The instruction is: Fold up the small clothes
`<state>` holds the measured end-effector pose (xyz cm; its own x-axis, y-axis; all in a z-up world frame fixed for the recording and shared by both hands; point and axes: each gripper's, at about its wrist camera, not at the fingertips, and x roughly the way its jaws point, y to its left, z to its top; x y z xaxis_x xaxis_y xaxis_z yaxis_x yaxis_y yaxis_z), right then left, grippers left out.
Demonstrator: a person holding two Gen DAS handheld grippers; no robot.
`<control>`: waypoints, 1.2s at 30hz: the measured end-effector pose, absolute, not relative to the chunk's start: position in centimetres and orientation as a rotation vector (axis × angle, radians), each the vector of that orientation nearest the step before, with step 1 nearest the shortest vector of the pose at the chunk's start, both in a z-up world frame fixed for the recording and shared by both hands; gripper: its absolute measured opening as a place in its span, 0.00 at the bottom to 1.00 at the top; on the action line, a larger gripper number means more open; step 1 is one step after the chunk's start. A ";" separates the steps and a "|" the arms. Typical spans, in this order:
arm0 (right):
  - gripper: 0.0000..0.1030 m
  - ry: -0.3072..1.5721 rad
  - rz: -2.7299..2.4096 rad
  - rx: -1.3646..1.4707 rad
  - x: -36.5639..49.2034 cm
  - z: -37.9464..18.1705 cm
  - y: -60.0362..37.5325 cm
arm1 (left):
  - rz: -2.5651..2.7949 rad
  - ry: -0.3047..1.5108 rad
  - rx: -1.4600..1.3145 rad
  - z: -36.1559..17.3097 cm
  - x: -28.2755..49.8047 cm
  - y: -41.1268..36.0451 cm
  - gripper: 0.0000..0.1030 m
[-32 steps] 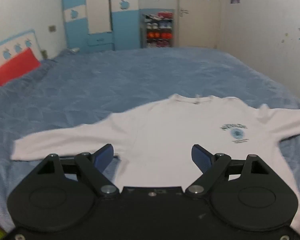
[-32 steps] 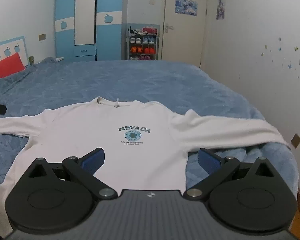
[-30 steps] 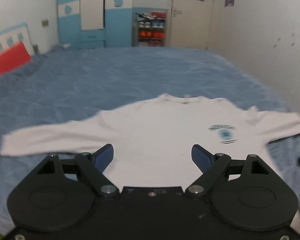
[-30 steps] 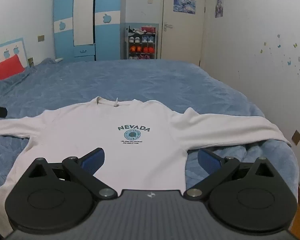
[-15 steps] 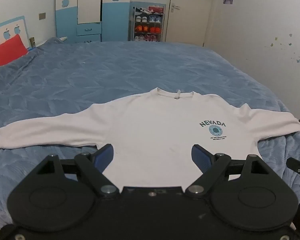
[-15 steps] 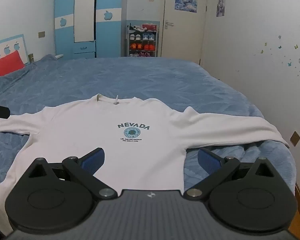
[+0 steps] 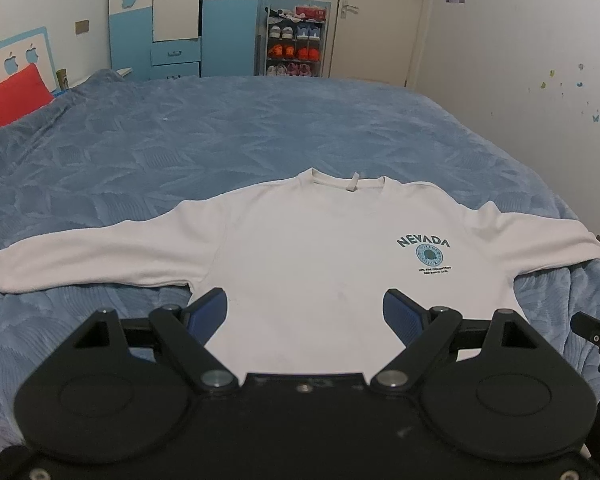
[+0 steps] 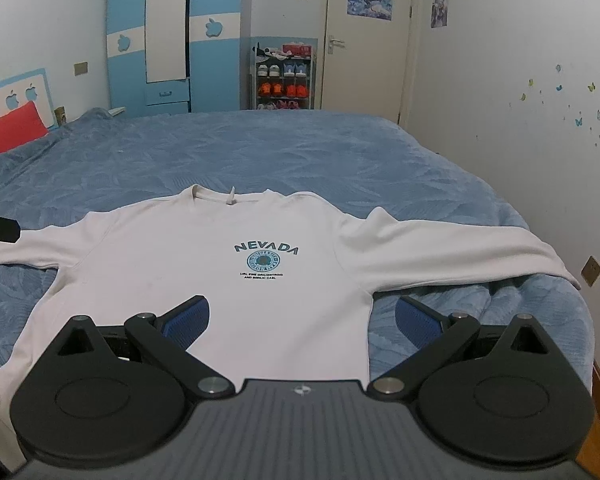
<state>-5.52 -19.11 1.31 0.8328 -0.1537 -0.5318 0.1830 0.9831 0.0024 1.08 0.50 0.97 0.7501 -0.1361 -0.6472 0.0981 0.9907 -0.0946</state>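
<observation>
A white long-sleeved sweatshirt (image 7: pixel 312 248) with a teal "NEVADA" print lies flat, front up, on the blue bedspread, sleeves spread to both sides, collar pointing away. It also shows in the right wrist view (image 8: pixel 220 272). My left gripper (image 7: pixel 305 314) is open and empty, above the lower left part of the shirt. My right gripper (image 8: pixel 302 318) is open and empty, above the shirt's lower right side edge. Part of the right gripper (image 7: pixel 598 336) shows at the right edge of the left wrist view.
The blue bedspread (image 7: pixel 260 128) covers a wide bed. A red pillow (image 7: pixel 12 96) lies at the far left. A blue-white wardrobe (image 8: pixel 172 36), a shoe rack (image 8: pixel 284 80) and a door stand beyond. A wall runs close along the right.
The left gripper's view has swung and steadied, so the shirt now sits more centred and further ahead. The right gripper has barely moved. Both jaws stay open.
</observation>
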 end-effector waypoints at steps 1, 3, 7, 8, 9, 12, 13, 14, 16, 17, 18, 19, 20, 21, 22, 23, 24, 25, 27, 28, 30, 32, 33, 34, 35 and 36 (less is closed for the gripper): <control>1.00 0.558 -0.179 0.054 -5.5 1.3 -19.1 | -0.127 0.713 -0.057 0.9 1.2 0.4 0.85; 1.00 0.561 -0.178 0.054 -5.5 1.3 -19.3 | -0.128 0.713 -0.057 0.8 1.2 0.1 0.85; 1.00 0.563 -0.178 0.055 -5.5 1.3 -19.2 | -0.127 0.715 -0.058 0.7 1.3 0.2 0.85; 1.00 0.563 -0.178 0.057 -5.5 1.2 -19.3 | -0.127 0.716 -0.055 0.7 1.3 0.2 0.85; 1.00 0.564 -0.178 0.057 -5.5 1.2 -19.3 | -0.126 0.717 -0.053 0.7 1.3 0.1 0.85; 1.00 0.565 -0.178 0.059 -5.5 1.2 -19.2 | -0.125 0.715 -0.039 0.6 1.4 -0.2 0.85; 1.00 0.566 -0.178 0.061 -5.5 1.2 -19.1 | -0.123 0.714 -0.032 0.6 1.4 -0.4 0.85; 1.00 0.567 -0.177 0.062 -5.5 1.2 -19.1 | -0.121 0.712 -0.027 0.6 1.4 -0.4 0.85; 1.00 0.567 -0.176 0.063 -5.5 1.2 -19.0 | -0.121 0.710 -0.018 0.5 1.3 -0.7 0.85; 1.00 0.566 -0.178 0.063 -5.6 1.1 -19.2 | -0.122 0.709 -0.015 0.5 1.3 -0.7 0.85; 1.00 0.567 -0.177 0.064 -5.7 1.1 -19.2 | -0.121 0.709 -0.013 0.5 1.3 -0.9 0.85; 1.00 0.567 -0.177 0.065 -5.7 1.1 -19.2 | -0.123 0.709 -0.009 0.5 1.2 -1.0 0.85; 1.00 0.569 -0.178 0.068 -5.6 1.0 -19.3 | -0.123 0.709 -0.005 0.4 1.2 -1.1 0.85; 1.00 0.570 -0.178 0.069 -5.6 1.0 -19.3 | -0.123 0.709 -0.004 0.4 1.1 -0.9 0.85; 1.00 0.571 -0.178 0.069 -5.7 0.9 -19.3 | -0.123 0.710 -0.002 0.4 1.1 -1.0 0.85; 1.00 0.570 -0.179 0.069 -5.7 0.9 -19.2 | -0.123 0.711 -0.001 0.3 1.1 -1.0 0.85; 1.00 0.571 -0.179 0.069 -5.7 0.9 -19.2 | -0.123 0.711 0.000 0.3 1.1 -0.9 0.85; 1.00 0.570 -0.180 0.070 -5.8 0.9 -19.2 | -0.123 0.712 0.000 0.2 1.1 -0.9 0.85; 1.00 0.570 -0.178 0.069 -5.6 0.9 -19.4 | -0.122 0.713 0.001 0.3 1.1 -0.9 0.85; 1.00 0.570 -0.177 0.069 -5.6 0.9 -19.4 | -0.122 0.713 0.000 0.3 1.2 -0.9 0.85; 1.00 0.571 -0.180 0.070 -5.6 0.9 -19.3 | -0.122 0.713 -0.006 0.3 1.2 -0.8 0.85; 1.00 0.571 -0.179 0.072 -5.6 0.9 -19.4 | -0.121 0.713 -0.013 0.4 1.2 -0.8 0.85; 1.00 0.572 -0.179 0.072 -5.6 0.9 -19.4 | -0.120 0.713 -0.015 0.4 1.2 -0.8 0.85; 1.00 0.572 -0.178 0.072 -5.6 0.9 -19.5 | -0.120 0.712 -0.018 0.4 1.2 -0.8 0.85; 1.00 0.571 -0.179 0.072 -5.6 0.9 -19.5 | -0.121 0.712 -0.022 0.4 1.1 -0.7 0.85; 1.00 0.572 -0.178 0.072 -5.6 0.9 -19.5 | -0.120 0.713 -0.023 0.3 1.1 -0.7 0.85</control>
<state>-5.58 -19.50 0.93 0.8261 -0.1476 -0.5439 0.1876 0.9821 0.0184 1.10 -0.72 0.34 0.7500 -0.1179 -0.6509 0.1021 0.9928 -0.0622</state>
